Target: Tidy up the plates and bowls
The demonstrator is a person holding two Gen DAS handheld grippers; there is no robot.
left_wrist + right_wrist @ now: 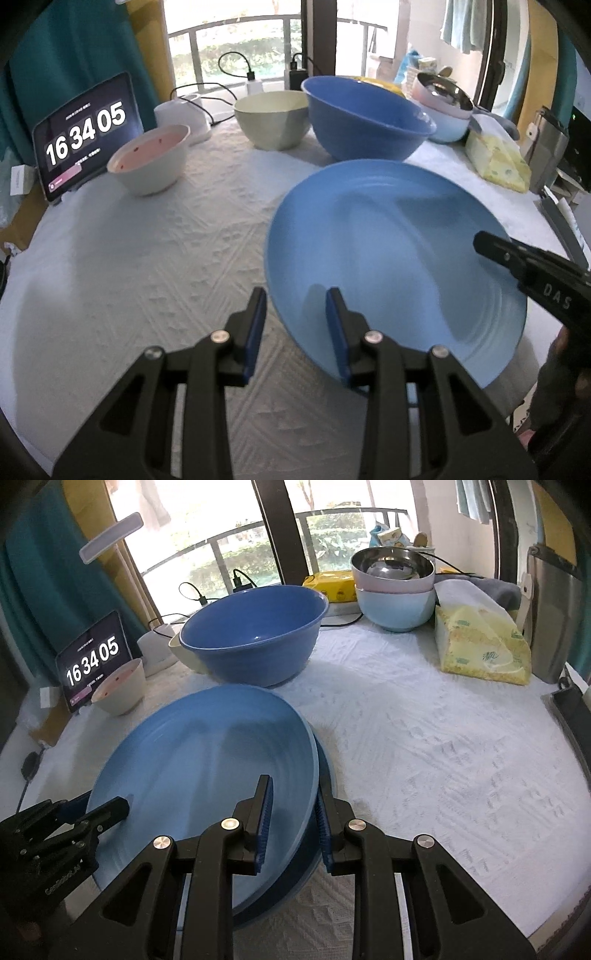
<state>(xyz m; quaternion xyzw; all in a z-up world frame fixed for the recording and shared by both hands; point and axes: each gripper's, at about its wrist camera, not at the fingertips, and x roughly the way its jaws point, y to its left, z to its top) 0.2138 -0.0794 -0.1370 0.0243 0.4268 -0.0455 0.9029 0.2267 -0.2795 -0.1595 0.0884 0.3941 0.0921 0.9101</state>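
My left gripper (pixel 296 306): black plastic linkage arms, triangular cutouts, round silver pivot screws, dark blue ribbed pads (pixel 258 325) on finger insides. My right gripper (pixel 293 805): same build, black arms, silver screws, blue ridged pads (pixel 266 812). From left wrist view, right unit's black finger shows white "DAS" lettering. From right wrist view, left unit's body carries faint white text, too blurred to read.

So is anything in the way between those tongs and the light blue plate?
Nothing visible. The right tongs grip the light blue plate at its near rim, and the left tongs straddle its opposite edge. A darker plate lies just beneath it.
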